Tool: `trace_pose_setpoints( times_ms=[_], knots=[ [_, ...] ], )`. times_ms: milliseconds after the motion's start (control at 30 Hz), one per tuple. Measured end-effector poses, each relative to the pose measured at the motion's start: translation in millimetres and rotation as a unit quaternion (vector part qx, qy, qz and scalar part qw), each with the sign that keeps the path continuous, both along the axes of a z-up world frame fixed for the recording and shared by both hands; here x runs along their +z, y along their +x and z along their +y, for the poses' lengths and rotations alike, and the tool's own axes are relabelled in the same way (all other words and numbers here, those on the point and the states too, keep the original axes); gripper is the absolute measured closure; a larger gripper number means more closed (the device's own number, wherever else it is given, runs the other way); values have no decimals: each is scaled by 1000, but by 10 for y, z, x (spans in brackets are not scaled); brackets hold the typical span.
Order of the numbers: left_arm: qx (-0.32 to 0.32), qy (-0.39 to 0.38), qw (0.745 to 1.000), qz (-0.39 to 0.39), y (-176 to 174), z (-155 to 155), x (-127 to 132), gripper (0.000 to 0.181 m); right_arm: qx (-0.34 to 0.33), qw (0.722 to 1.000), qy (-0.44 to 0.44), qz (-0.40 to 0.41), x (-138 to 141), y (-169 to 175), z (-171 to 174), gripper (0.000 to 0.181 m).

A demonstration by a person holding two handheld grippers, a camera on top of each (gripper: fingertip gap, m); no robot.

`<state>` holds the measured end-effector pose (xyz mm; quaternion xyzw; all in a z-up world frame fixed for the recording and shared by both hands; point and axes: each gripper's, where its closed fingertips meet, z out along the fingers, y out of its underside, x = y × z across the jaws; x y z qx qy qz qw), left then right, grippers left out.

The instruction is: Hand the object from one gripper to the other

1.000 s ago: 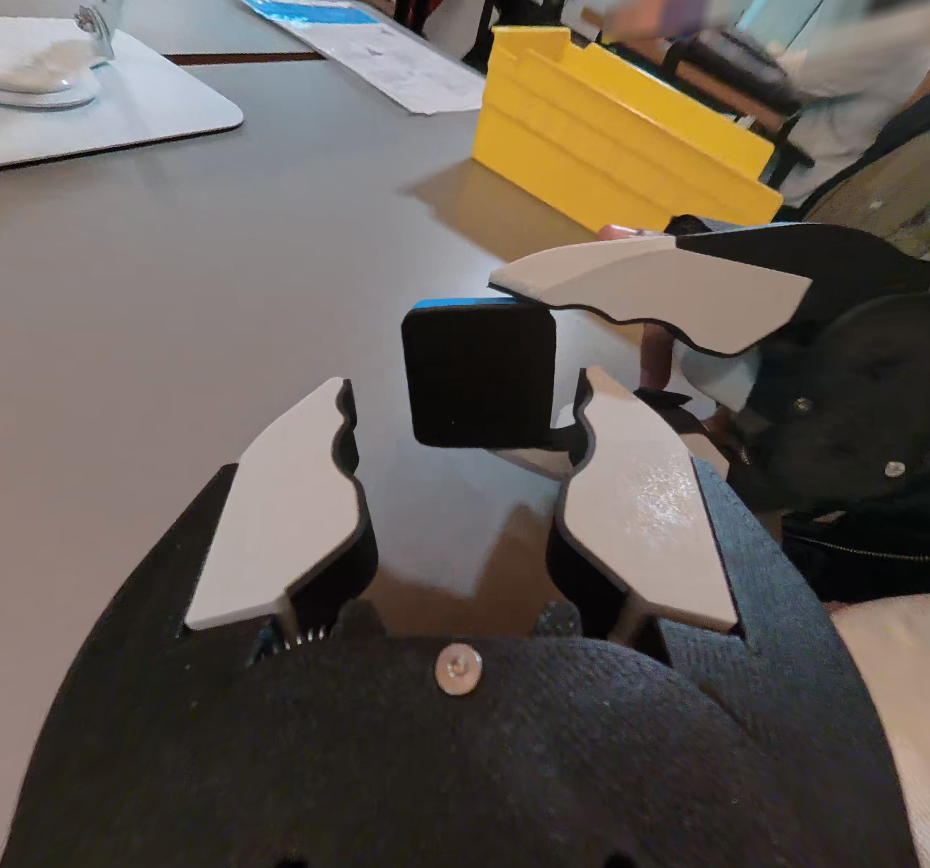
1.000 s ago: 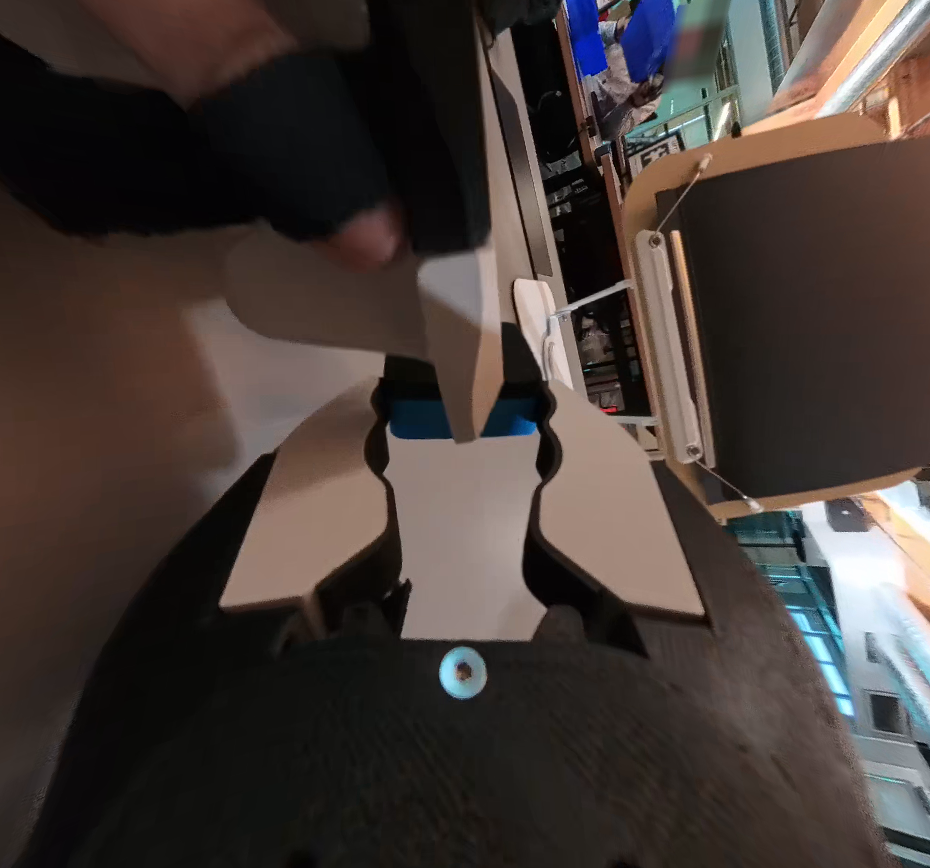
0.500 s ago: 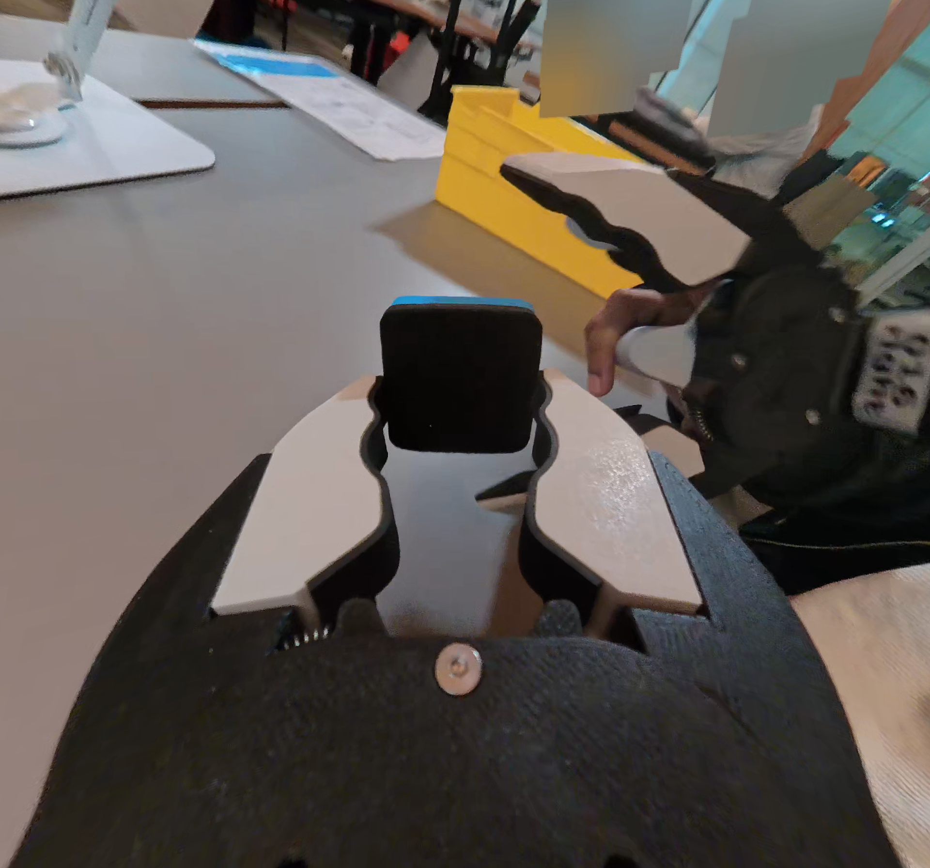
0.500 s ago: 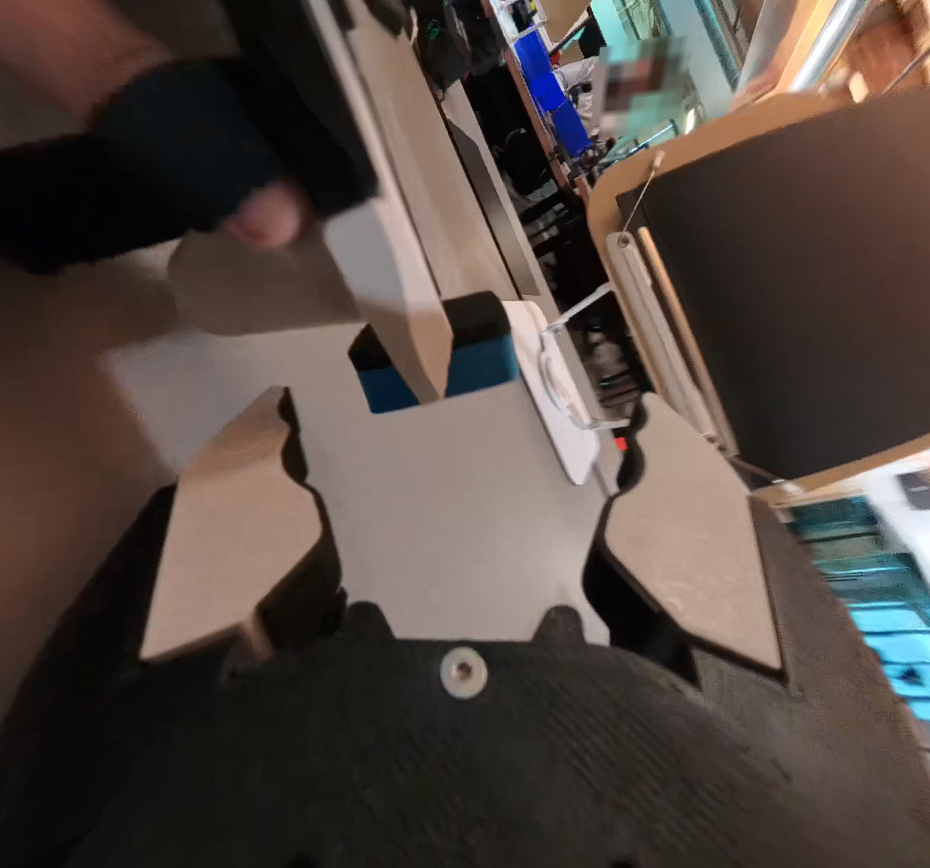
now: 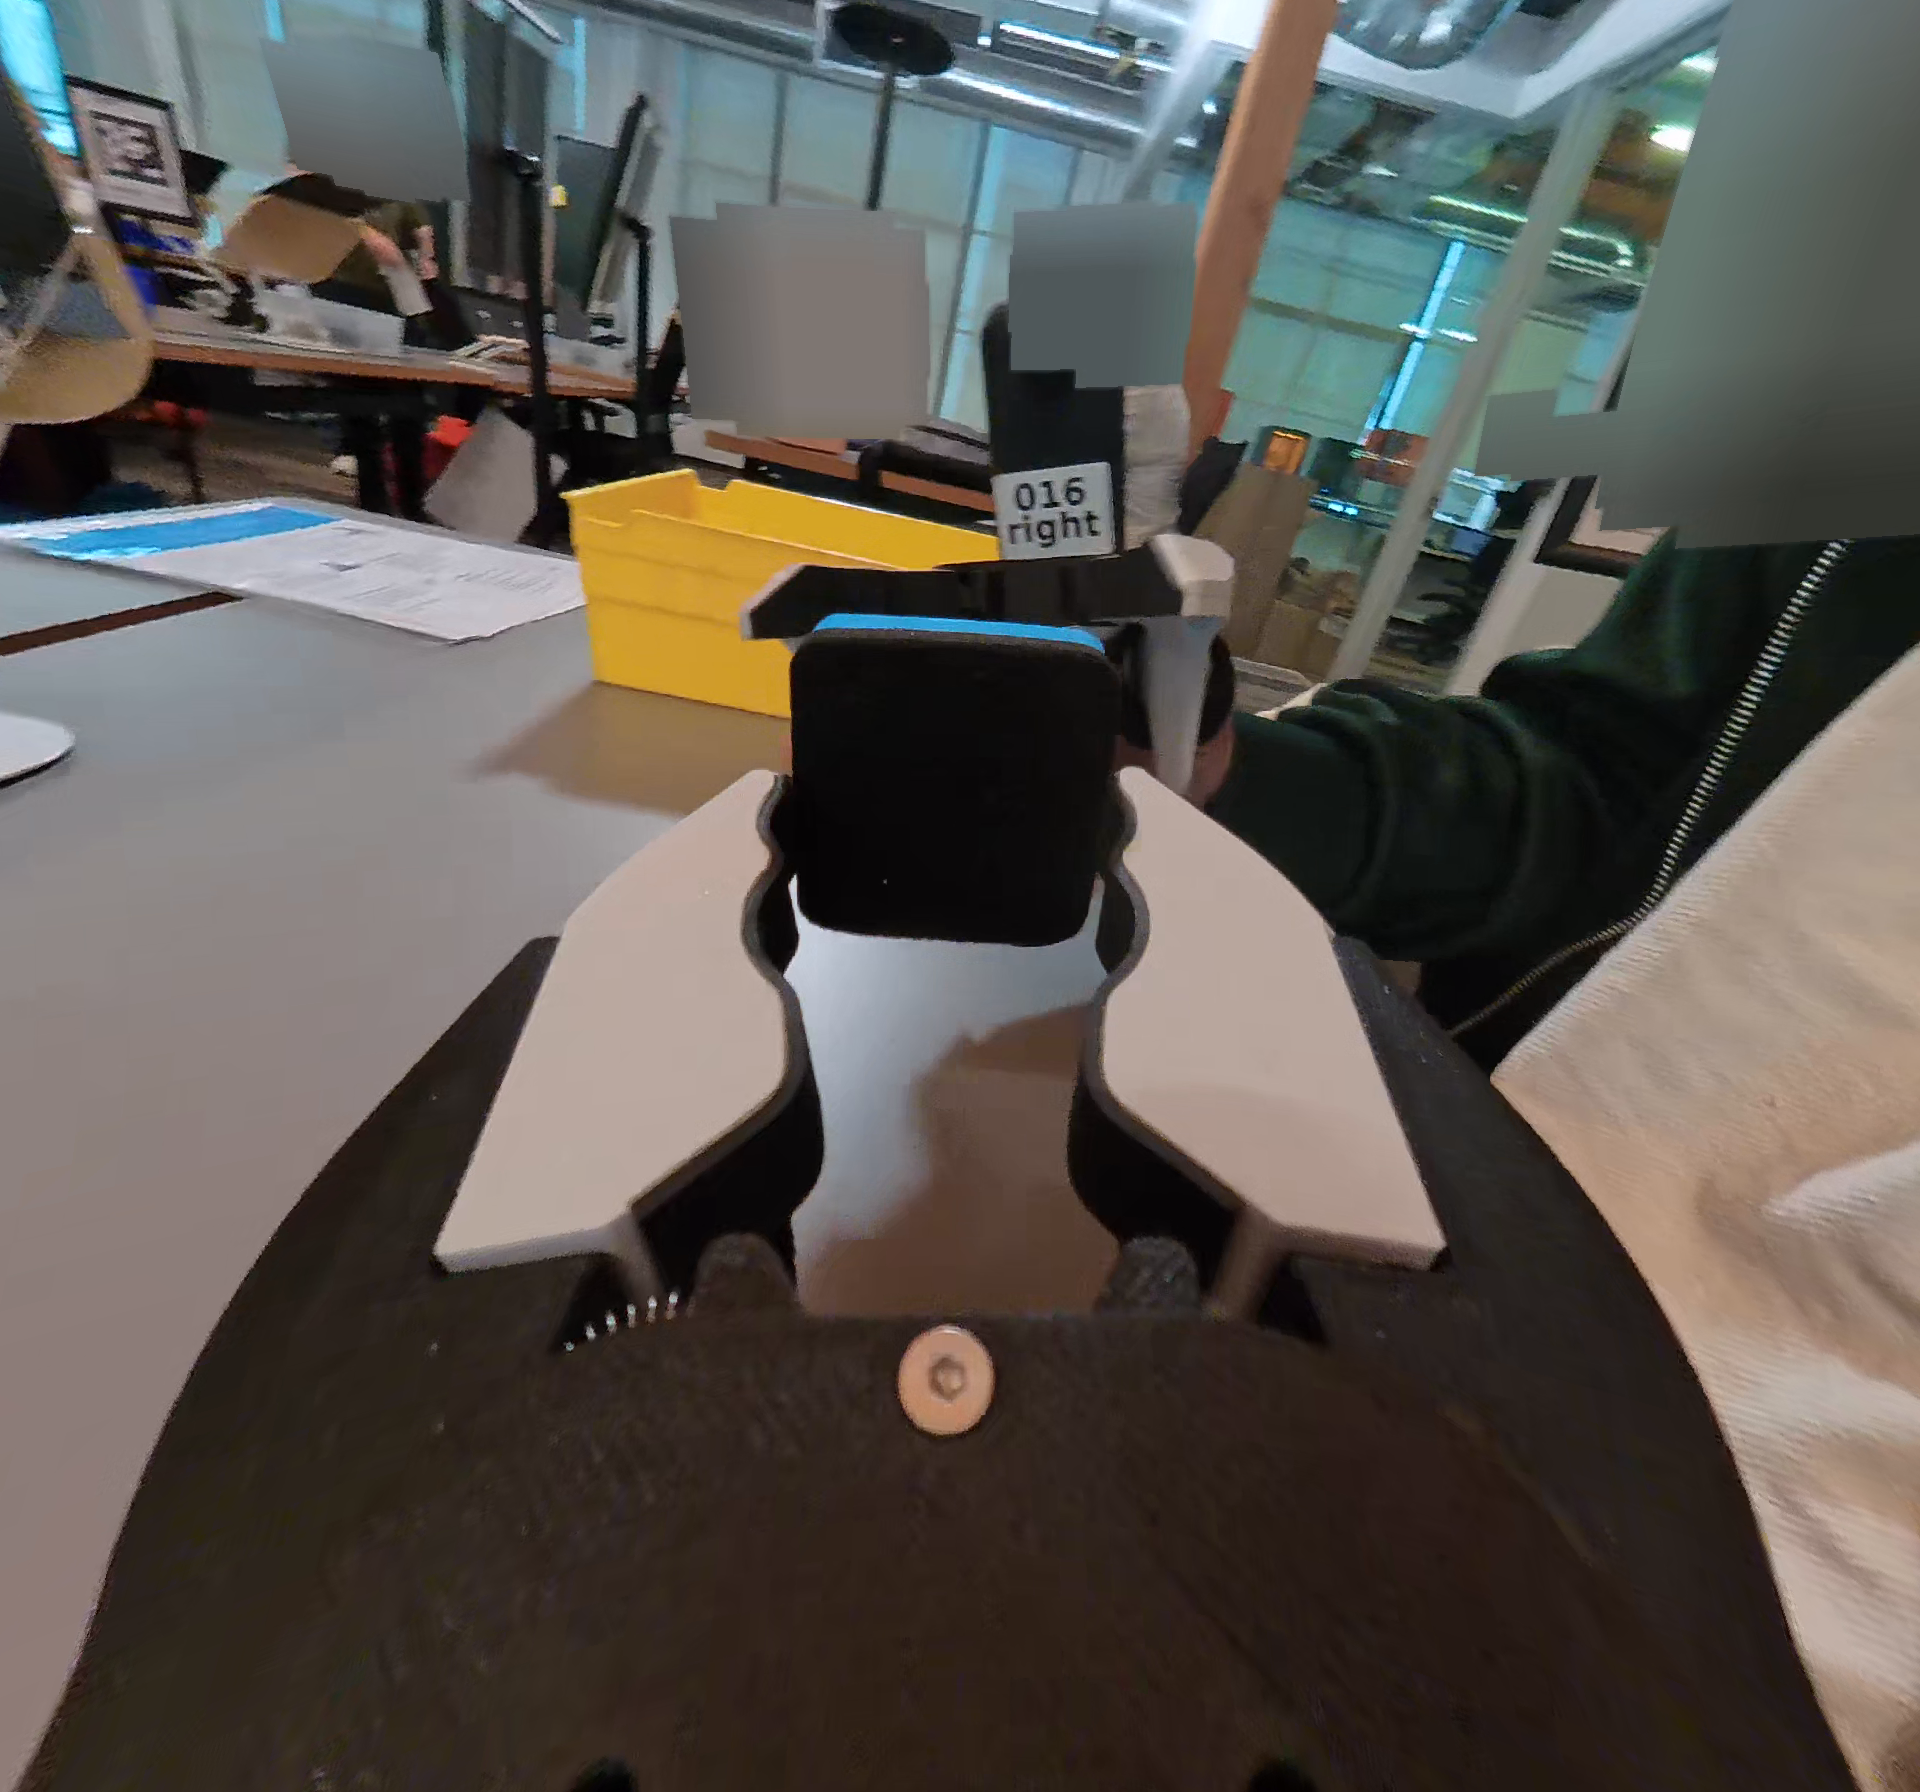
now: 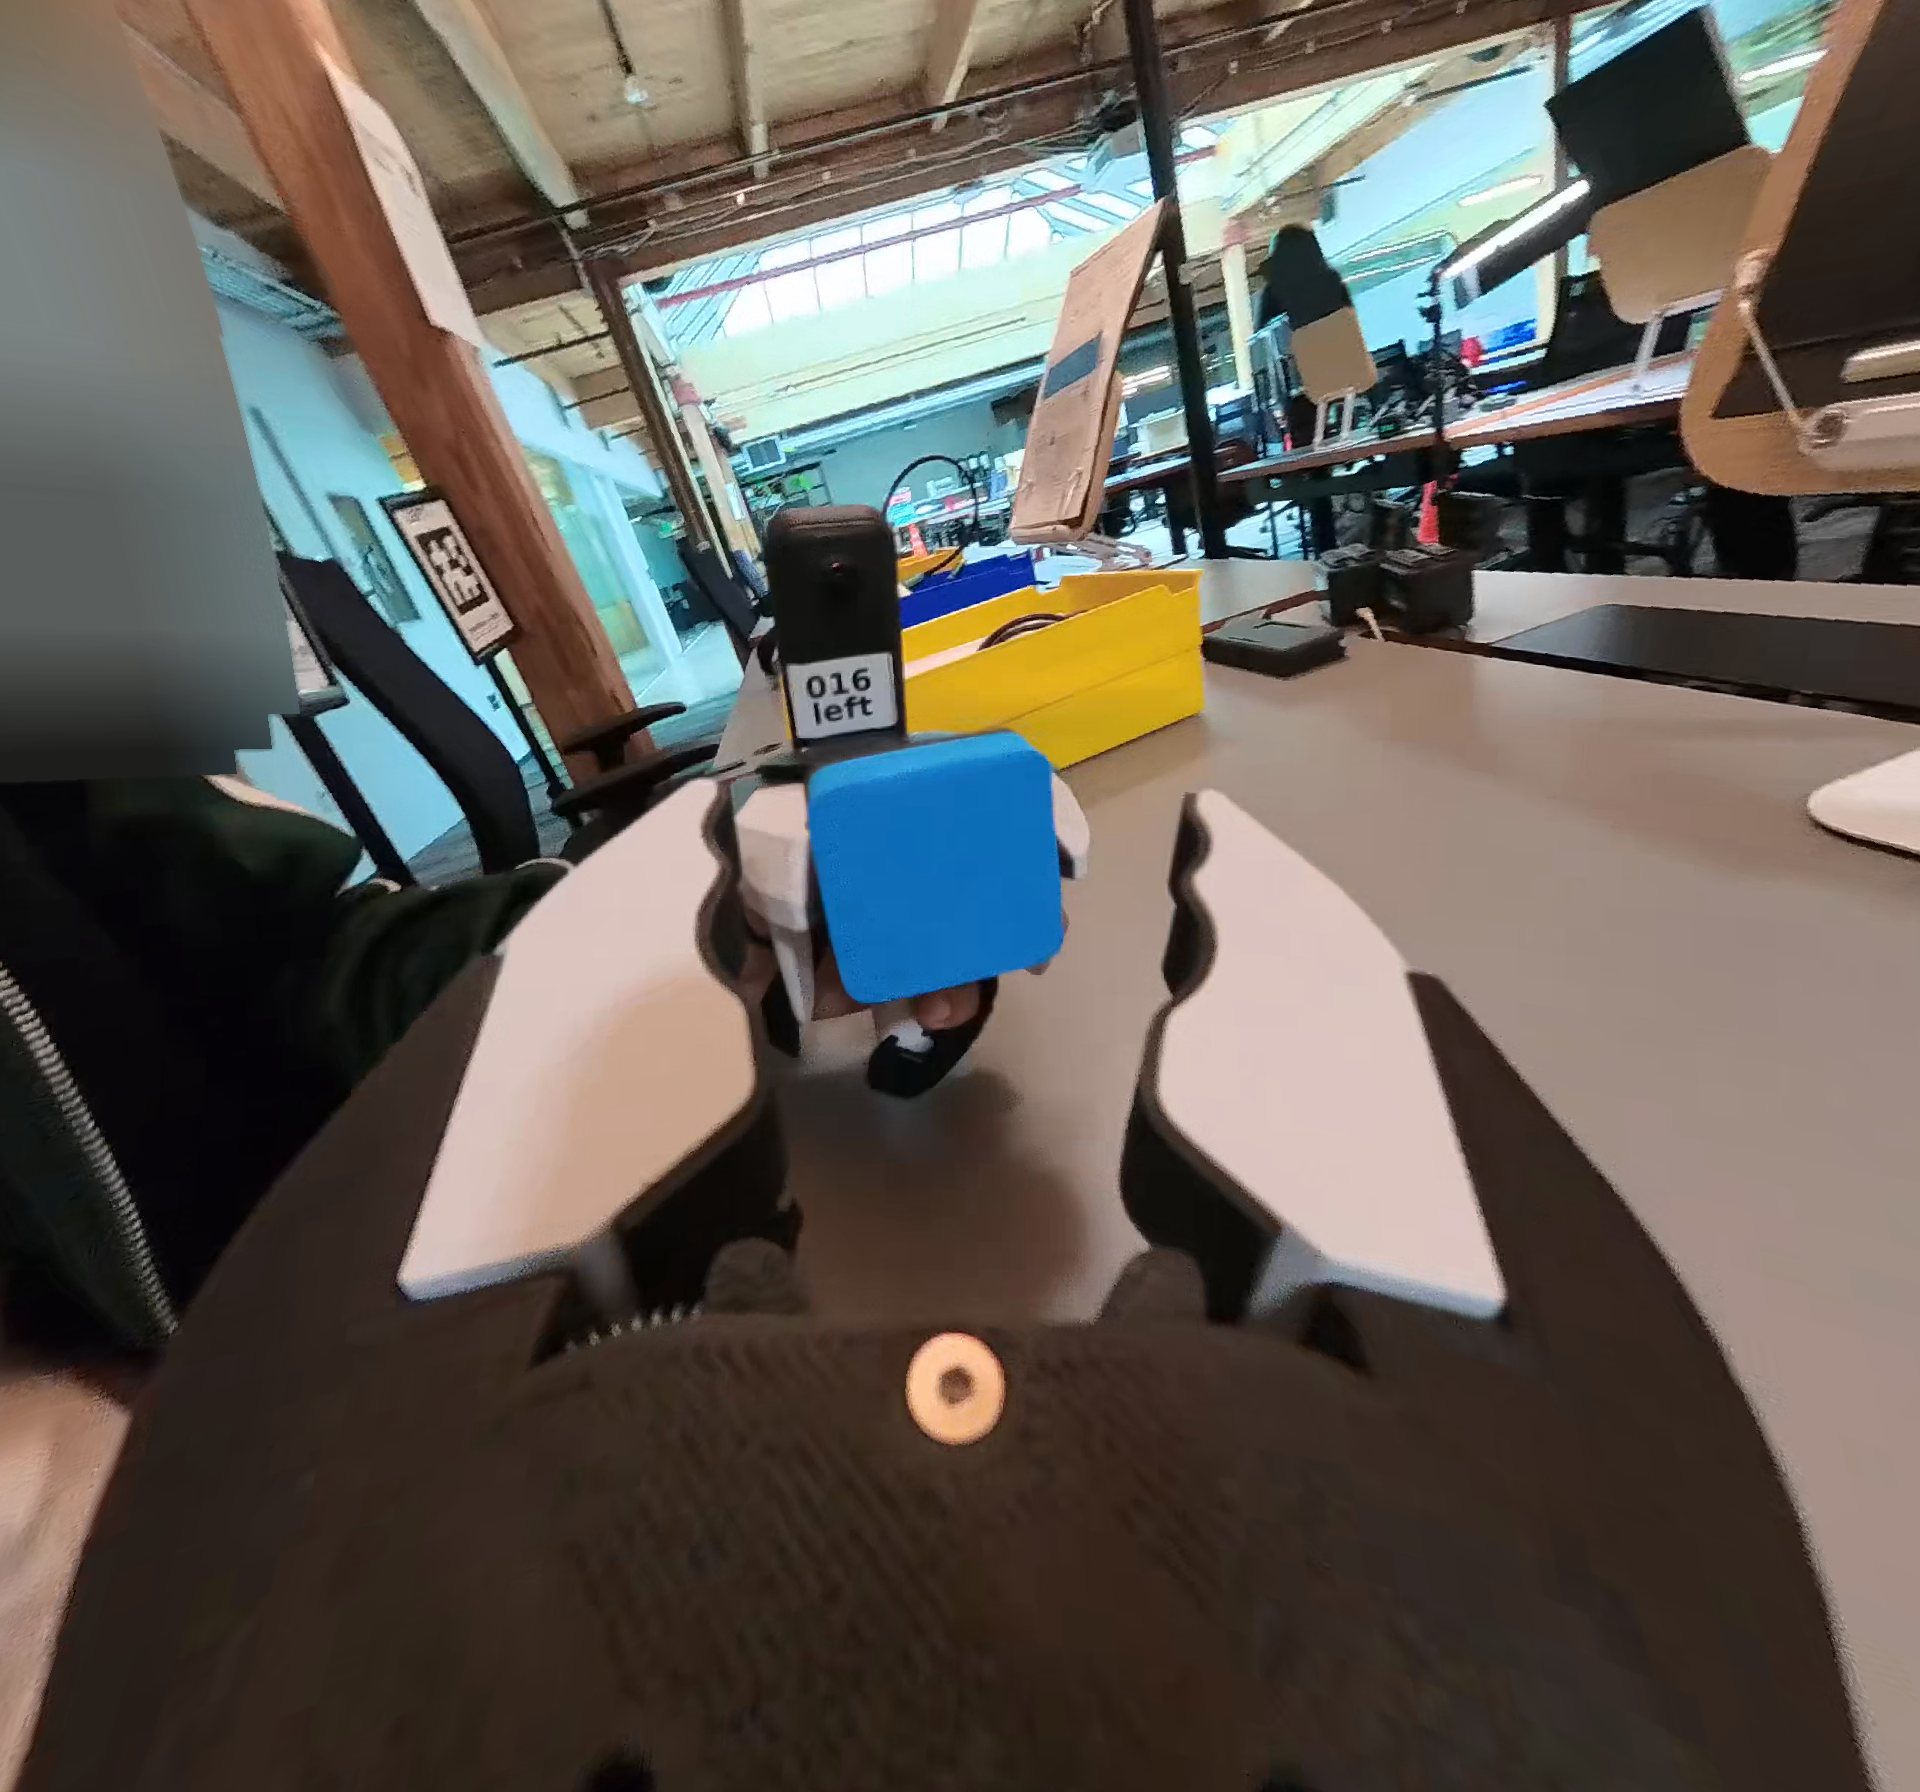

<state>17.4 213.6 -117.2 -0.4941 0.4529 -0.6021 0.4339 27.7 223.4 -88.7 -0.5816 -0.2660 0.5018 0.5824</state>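
Foam block [image 5: 954,800] — black face, blue back — clenched between left claw [image 5: 948,843] tips, raised off tabletop [image 5: 260,807]. Right claw [image 6: 940,875] spread wide, released, block just ahead between its tips. Best withdrawn straight back — no brushing block; left grip kept firm.

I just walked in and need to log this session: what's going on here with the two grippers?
A person is passing a blue-and-black foam block between two handheld grippers above a grey table. The left gripper is shut on the block. The right gripper is open, empty and facing the block's blue side. A yellow bin sits behind.
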Motion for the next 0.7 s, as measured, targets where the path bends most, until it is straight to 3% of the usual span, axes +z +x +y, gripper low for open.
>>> trace_pose_setpoints(
  times_ms=[167, 400, 700],
  knots=[
    [-37, 1, 999, -4, 67, -154, 9, 125, 26, 999, 30, -21, -16, -134, -112, 104],
    [-50, 0, 999, -3, 86, -207, 8, 125, 45, 997, 51, -43, -56, -199, -182, 126],
    [-42, -5, 999, -3, 85, -194, 14, 124, 42, 997, 47, -40, -58, -191, -162, 126]
  ],
)
